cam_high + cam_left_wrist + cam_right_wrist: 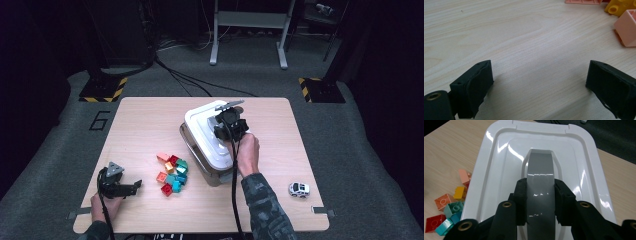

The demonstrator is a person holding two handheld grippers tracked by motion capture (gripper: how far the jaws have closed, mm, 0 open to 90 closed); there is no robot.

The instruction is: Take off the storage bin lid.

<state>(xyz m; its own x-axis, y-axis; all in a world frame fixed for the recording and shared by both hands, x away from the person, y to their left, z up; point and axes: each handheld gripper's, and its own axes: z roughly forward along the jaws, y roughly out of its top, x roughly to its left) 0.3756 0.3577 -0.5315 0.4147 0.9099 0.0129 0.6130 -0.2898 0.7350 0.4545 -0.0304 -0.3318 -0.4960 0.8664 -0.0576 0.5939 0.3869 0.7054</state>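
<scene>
Your right gripper [540, 202] clamps the grey handle [541, 175] of the white lid [499, 170] covering the bin [192, 145], contents hidden; your left gripper [539, 82] gapes empty.

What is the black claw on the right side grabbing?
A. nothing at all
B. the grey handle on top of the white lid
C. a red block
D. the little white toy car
B: in the right gripper view, the right gripper has its two black jaws pressed against both sides of the grey handle on the white lid, while the toy car sits apart on the table.
</scene>
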